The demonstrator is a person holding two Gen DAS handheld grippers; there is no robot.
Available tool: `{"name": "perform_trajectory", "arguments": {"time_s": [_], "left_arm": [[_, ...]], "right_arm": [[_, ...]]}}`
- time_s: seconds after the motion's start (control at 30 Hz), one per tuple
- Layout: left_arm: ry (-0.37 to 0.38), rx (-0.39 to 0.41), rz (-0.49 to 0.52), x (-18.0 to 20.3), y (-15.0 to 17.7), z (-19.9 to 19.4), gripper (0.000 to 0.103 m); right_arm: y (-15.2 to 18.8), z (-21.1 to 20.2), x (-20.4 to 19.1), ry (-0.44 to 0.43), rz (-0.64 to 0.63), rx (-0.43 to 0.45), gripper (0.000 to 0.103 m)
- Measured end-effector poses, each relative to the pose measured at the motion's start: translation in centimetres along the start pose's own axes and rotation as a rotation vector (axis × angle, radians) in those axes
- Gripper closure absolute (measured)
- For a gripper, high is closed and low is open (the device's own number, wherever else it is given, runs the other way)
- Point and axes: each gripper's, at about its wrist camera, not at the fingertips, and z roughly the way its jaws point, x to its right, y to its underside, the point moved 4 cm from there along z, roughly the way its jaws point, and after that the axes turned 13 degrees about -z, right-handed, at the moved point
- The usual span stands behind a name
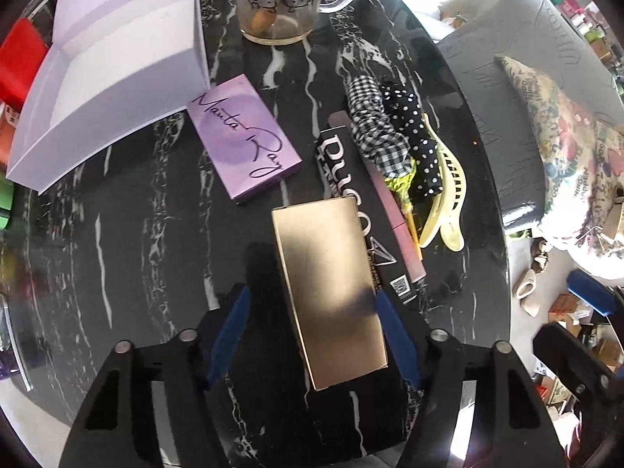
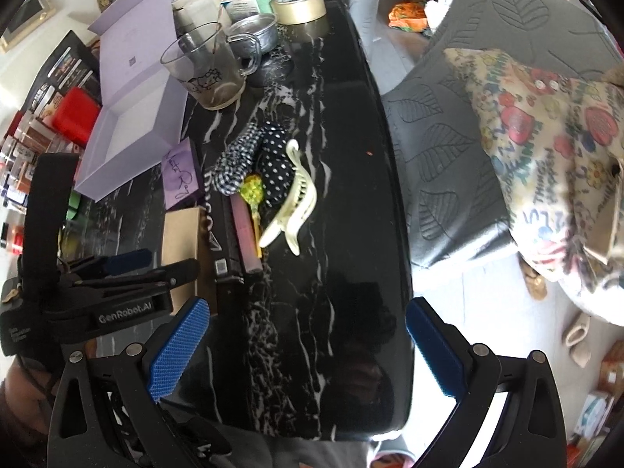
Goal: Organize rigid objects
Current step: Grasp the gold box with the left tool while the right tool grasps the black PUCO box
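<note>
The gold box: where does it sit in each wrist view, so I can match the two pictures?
Left wrist view: the gold box lies at lower centre, between the left gripper fingers.
Right wrist view: the gold box shows at left of centre, partly hidden behind the left gripper.
Shared landmark: the cream hair clip on the black marble table, to the right of the box in both.

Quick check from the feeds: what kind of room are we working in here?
Most likely a lived-in home, probably a living room: a black marble-patterned table stands beside a grey sofa with a floral cushion, and a cartoon-printed glass mug and hair claw clip lie on it.
</note>
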Motion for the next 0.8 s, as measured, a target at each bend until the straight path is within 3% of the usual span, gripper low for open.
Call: {"name": "perform_trajectory", "arguments": {"time_s": [0.1, 0.17, 0.63, 0.8], "left_arm": [[0.028, 0.000, 0.018, 0.5, 0.0, -0.2, 0.053], [0.020, 0.002, 0.040, 0.6, -0.2, -0.3, 0.057], [-0.057, 0.000, 0.052, -5.2, -1.2, -1.4, 0.057], [0.035, -0.055, -0.015, -7.2, -1.5, -1.1, 0.057]], "right_arm": [[-0.7, 0.6, -0.5, -0.008, -0.022, -0.002, 0.004], [-1.2, 1.0, -1.0, -0.017, -0.037, -0.002, 0.006], [-2.7, 3.8, -5.8, -0.096, -0.101, -0.024, 0.025], [-3.3, 5.4, -7.6, -0.120, -0.134, -0.034, 0.044]]}}
